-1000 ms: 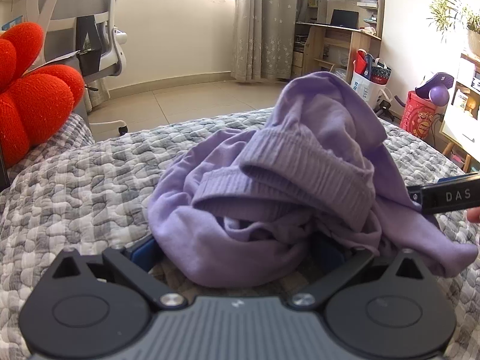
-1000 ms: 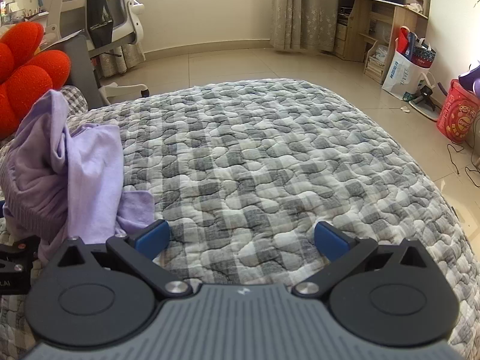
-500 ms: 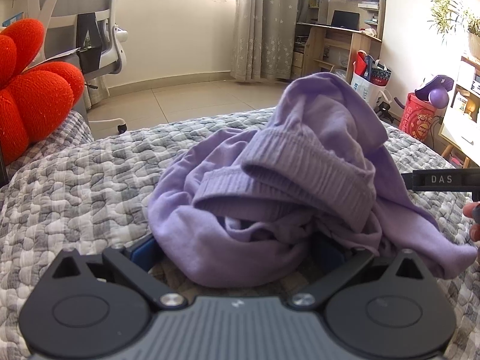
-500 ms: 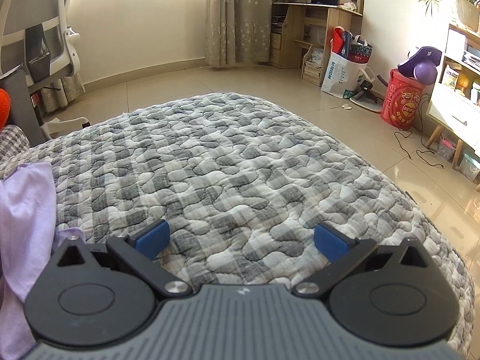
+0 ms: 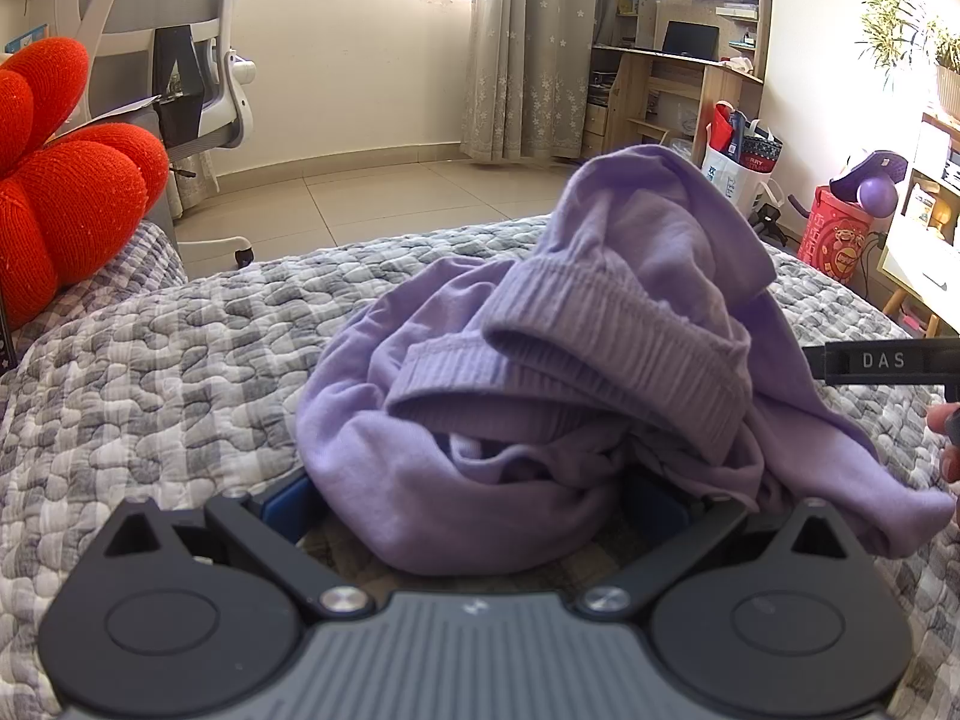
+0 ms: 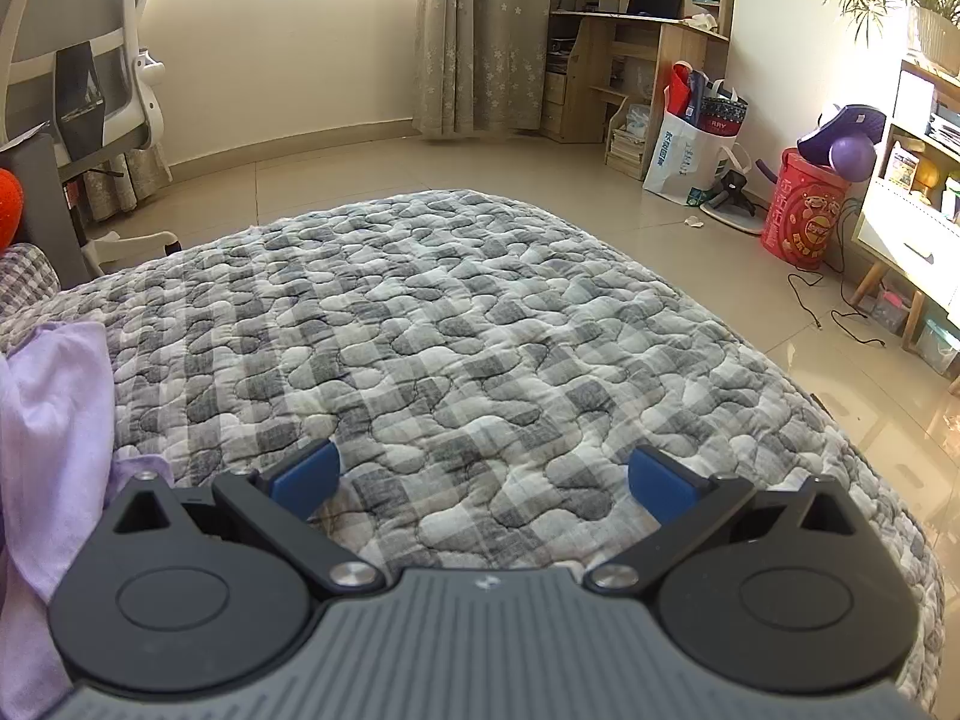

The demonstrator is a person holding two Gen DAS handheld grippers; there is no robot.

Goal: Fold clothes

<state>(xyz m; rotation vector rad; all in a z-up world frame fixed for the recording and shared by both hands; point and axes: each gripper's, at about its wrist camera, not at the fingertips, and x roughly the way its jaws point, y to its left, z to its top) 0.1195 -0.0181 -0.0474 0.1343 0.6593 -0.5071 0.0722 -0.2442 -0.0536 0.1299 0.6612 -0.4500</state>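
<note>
A crumpled lavender garment (image 5: 540, 372) with a ribbed hem lies heaped on the grey checked quilt (image 5: 150, 360). My left gripper (image 5: 474, 504) is open, and the near fold of the heap bulges between its wide-set blue pads (image 5: 288, 498). In the right wrist view only an edge of the garment (image 6: 54, 420) shows at the far left. My right gripper (image 6: 483, 480) is open over bare quilt (image 6: 480, 330) with nothing between its fingers. A black bar marked DAS (image 5: 882, 360), part of the right gripper, shows at the left view's right edge beside a person's fingertips (image 5: 942, 420).
A red flower-shaped cushion (image 5: 66, 180) sits at the left end of the bed, with an office chair (image 5: 180, 30) behind it. Past the bed's rounded far edge lie tiled floor (image 6: 420, 168), a wooden desk (image 6: 636, 48), bags, a red bucket (image 6: 807, 222) and a white cabinet (image 6: 912, 240).
The right gripper has swung to the right, away from the garment, which slid to the far left of its view. The left gripper and the heap have hardly moved.
</note>
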